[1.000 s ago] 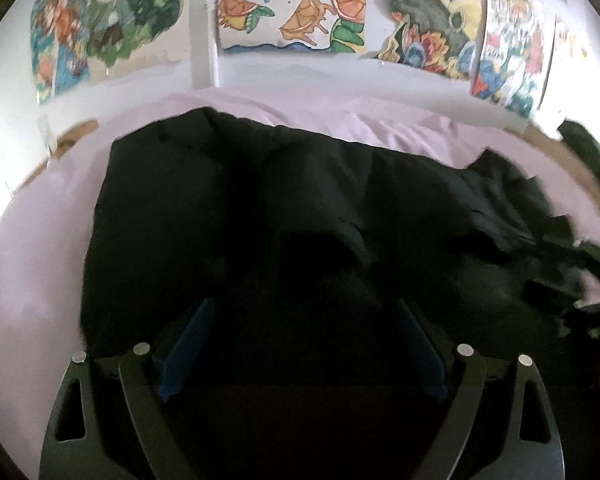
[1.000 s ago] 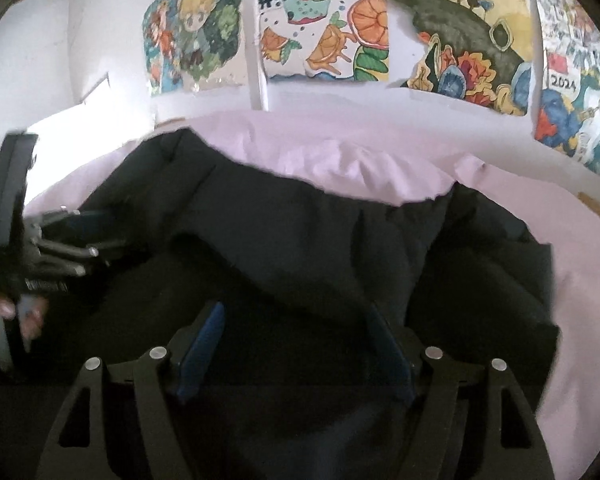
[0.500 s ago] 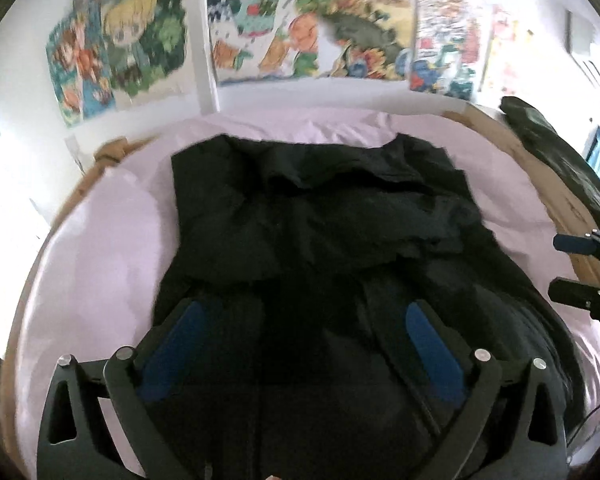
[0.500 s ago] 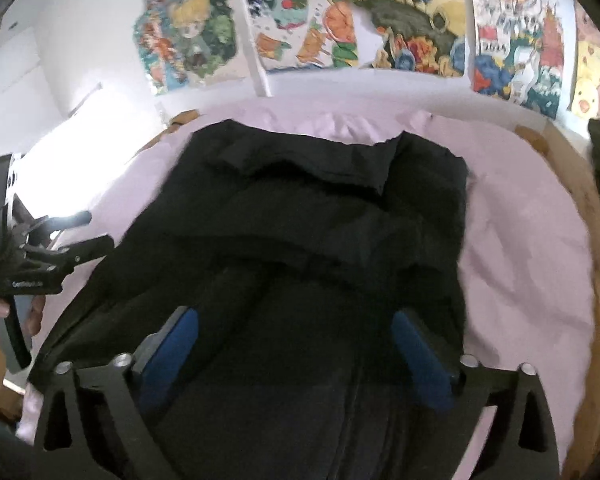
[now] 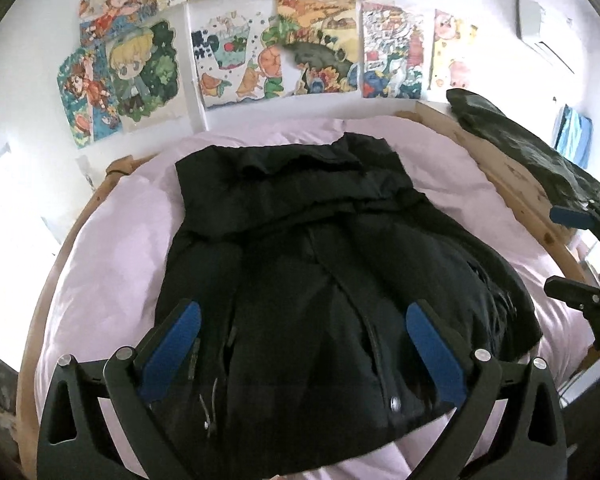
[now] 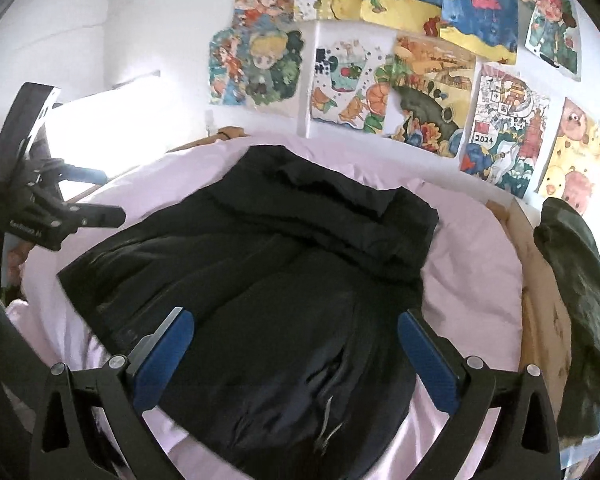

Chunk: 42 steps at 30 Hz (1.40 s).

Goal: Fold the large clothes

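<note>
lying on the pink bed (image 5: 112, 248), the black jacket (image 5: 320, 280) looks bulky, soft, slippery; best gripped at hem corners. left gripper (image 5: 300, 344) and right gripper (image 6: 296, 348) jaws wide, empty.

A jacket (image 5: 320, 272) lies on the bed (image 5: 112, 256), posters (image 5: 284, 60) behind it.

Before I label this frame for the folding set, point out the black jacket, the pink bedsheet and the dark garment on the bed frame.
black jacket (image 5: 300, 264), left wrist view, on its folded middle.
pink bedsheet (image 5: 112, 264), left wrist view, on bare sheet beside the jacket.
dark garment (image 6: 580, 280), right wrist view, on its crumpled middle.
</note>
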Each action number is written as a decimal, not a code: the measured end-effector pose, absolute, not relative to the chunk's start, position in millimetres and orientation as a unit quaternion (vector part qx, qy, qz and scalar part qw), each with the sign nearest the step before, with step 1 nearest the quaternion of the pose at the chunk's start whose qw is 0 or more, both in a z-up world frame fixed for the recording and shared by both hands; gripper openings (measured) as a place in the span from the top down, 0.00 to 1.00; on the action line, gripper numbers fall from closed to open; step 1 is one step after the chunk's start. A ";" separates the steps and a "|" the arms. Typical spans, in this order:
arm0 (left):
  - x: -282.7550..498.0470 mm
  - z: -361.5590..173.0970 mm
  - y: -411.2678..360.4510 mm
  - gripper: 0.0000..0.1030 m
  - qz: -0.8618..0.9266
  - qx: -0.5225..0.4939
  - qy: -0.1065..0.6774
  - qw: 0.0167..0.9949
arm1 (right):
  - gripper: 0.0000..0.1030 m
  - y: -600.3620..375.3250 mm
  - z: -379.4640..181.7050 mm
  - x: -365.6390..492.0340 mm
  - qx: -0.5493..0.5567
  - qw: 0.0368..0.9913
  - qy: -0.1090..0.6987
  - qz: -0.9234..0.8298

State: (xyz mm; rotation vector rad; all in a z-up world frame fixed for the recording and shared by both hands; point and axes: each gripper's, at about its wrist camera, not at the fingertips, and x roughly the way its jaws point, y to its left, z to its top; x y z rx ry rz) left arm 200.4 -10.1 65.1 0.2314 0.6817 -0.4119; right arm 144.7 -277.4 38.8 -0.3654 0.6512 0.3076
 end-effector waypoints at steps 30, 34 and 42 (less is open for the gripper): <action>146.1 -5.9 2.8 0.02 -0.309 0.309 0.316 0.842 | 0.00 -264.0 -85.1 74.3 -0.337 0.853 0.373 0.136; 141.1 -25.3 -4.5 0.02 -0.319 0.363 0.322 0.814 | 0.00 -268.0 -92.2 74.4 -0.353 0.848 0.375 0.125; 130.3 -50.7 -4.1 0.02 -0.335 0.419 0.322 0.780 | 0.00 -269.6 -109.4 79.0 -0.397 0.835 0.369 0.096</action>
